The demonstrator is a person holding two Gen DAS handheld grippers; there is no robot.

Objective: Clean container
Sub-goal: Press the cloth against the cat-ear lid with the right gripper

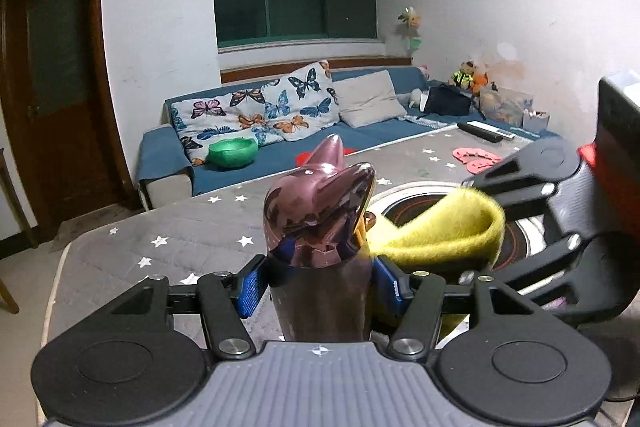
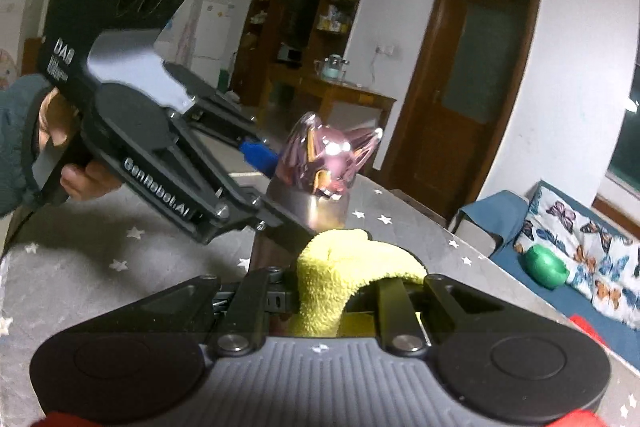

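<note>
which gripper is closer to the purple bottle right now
Left. The left gripper is clamped on the purple bottle, blue pads on both its sides. The right gripper is beside it, holding the yellow cloth up to the bottle.

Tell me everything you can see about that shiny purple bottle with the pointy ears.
The bottle is a glossy purple container with a lid shaped like an animal head with two pointed ears; its body looks like dark polished metal, reflecting the room lights. It stands roughly upright above a grey star-patterned table cover, gripped just under the lid by the blue pads of the left gripper. A yellow cloth, pinched in the right gripper, sits close against its side; actual contact is unclear.
</note>
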